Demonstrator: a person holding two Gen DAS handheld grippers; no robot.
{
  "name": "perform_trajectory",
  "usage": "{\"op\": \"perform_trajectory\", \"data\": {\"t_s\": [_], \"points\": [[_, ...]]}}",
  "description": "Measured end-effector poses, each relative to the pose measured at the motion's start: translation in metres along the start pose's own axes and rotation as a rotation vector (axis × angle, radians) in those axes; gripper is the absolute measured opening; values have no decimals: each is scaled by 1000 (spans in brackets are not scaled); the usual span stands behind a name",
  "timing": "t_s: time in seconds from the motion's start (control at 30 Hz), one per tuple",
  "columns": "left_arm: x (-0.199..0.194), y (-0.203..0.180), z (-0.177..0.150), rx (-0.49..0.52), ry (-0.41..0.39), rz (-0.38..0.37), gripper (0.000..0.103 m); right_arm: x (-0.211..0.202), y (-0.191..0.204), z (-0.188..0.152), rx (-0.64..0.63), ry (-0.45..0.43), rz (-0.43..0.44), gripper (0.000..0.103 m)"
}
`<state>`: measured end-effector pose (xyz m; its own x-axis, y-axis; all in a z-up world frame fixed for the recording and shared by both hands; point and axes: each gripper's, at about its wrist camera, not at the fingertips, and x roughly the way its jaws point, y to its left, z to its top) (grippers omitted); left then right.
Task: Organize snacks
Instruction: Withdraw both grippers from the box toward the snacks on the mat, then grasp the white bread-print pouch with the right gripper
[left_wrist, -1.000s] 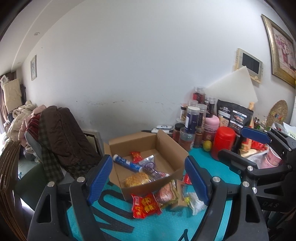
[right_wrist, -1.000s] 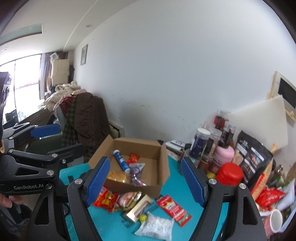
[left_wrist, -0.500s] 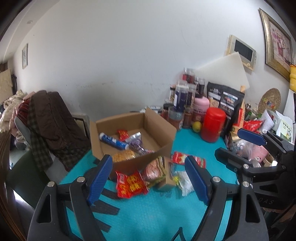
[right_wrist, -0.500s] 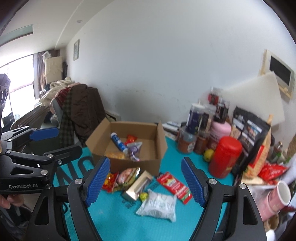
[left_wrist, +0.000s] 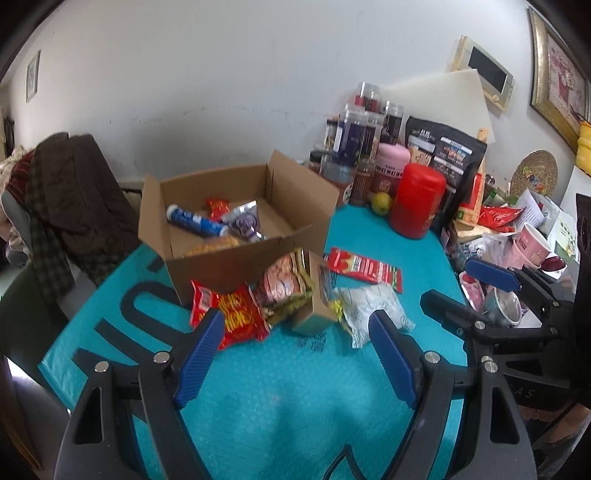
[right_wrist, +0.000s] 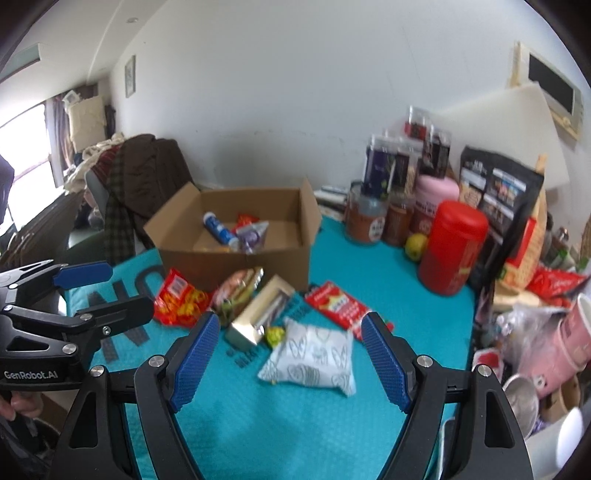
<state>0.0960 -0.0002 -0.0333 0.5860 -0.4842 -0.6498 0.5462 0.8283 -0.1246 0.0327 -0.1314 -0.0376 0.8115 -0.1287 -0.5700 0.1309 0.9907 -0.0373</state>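
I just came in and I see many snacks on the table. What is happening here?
A person holds a gripper in each hand over a table with a teal cover, sorting snacks. The left gripper and right gripper are both open and hold nothing. A cardboard box already contains a blue tube and a few packets. Outside it, in front, lie a red bag, a small carton, a white pouch and a flat red packet.

A red canister (left_wrist: 417, 201) stands on the teal-covered worktop (left_wrist: 280, 398) beside a yellow-green fruit (left_wrist: 381, 202), with jars (right_wrist: 380, 173) behind; a brown coat (left_wrist: 79, 192) drapes a chair.
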Motion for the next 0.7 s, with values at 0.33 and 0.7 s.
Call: {"op": "perform_trajectory", "data": {"t_s": [0.33,0.7], "points": [[33,10,-21,-78,56,12,80,40,-16,-21,36,109,15,86],[66,19,-34,-147,108,-9,80,91,-32,-25,63,206,24,100]]}}
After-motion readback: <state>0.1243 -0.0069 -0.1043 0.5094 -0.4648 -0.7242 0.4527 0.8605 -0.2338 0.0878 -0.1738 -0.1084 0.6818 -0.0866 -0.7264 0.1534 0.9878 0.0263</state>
